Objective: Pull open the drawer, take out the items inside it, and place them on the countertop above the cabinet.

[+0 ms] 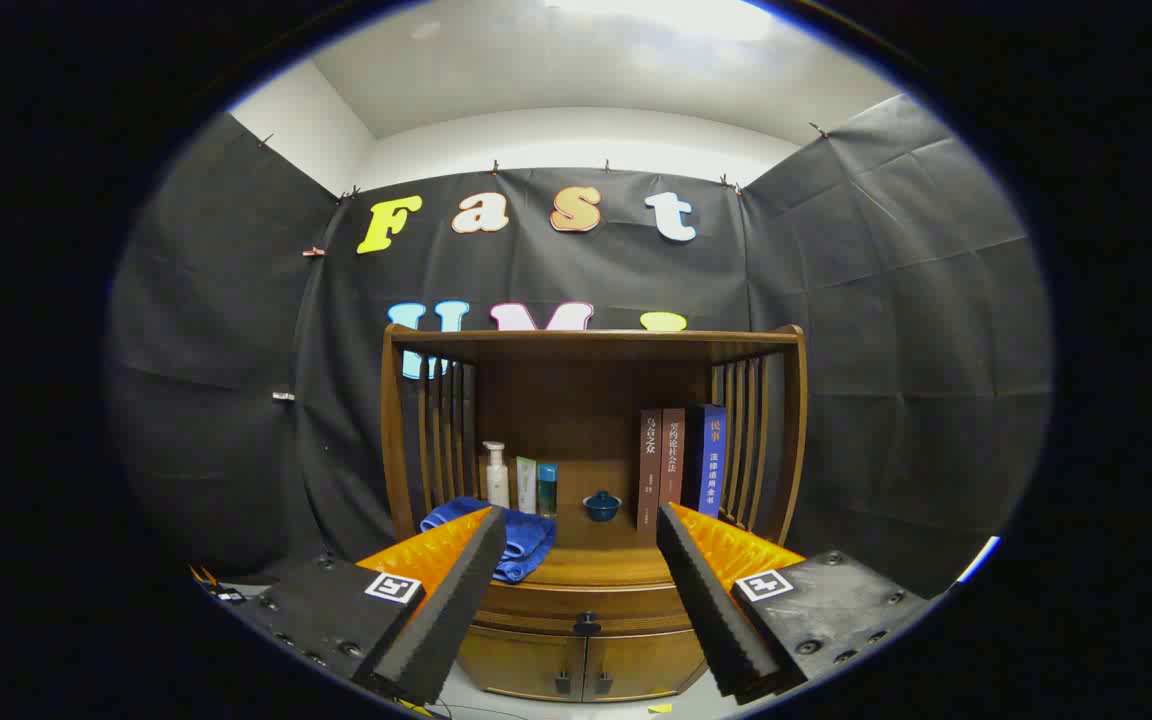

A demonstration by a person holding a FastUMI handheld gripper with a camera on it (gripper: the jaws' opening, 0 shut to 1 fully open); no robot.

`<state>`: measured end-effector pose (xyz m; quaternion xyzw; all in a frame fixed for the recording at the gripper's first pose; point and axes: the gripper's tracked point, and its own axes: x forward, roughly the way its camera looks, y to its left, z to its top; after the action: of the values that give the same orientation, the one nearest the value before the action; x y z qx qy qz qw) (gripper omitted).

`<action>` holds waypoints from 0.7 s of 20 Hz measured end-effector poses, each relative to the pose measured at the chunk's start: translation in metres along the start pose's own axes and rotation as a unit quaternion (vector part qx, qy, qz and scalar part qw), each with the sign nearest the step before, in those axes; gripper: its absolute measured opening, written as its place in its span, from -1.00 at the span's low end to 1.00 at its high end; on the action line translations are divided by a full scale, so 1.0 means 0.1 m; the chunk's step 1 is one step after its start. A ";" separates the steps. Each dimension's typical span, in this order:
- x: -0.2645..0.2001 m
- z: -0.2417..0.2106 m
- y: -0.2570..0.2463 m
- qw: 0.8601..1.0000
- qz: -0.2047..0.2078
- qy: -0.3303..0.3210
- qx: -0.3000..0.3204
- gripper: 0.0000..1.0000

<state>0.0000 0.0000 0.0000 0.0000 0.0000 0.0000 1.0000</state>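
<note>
We see the drawer (586,608) at the front of the wooden cabinet (591,670), just under the countertop (596,565) and above two small cabinet doors. It is fully closed, and its dark knob (587,624) sits in the middle of the front, between our two fingers and well beyond their tips. So we judge that nothing of the task is done yet: the drawer must be pulled open, the items inside must be taken out, and they must be put on the countertop. What is inside the drawer we cannot tell, because it is shut.

Our gripper (581,525) is held wide open and holds nothing; the fingers point toward the cabinet and touch no part of it.

On the countertop, inside the wooden shelf frame (591,345) with slatted sides, a folded blue towel (526,540) lies on the left, partly behind the left finger. Behind it stand a white pump bottle (496,475), a pale green tube (527,485) and a small teal box (547,488). A little dark blue lidded pot (601,505) sits near the middle. On the right three books (681,465) stand upright, two with brown spines and one blue.

The book spines carry Chinese writing, but we do not read it out here; the marks on the bottle and the tube are too small to tell. Each finger base has a square black-and-white marker (393,587).
</note>
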 end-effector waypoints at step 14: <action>-0.02 -0.03 -0.06 1.000 -0.002 0.006 0.008 0.96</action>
<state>-0.0020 -0.0063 -0.0032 0.0077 0.0061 -0.0020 0.9999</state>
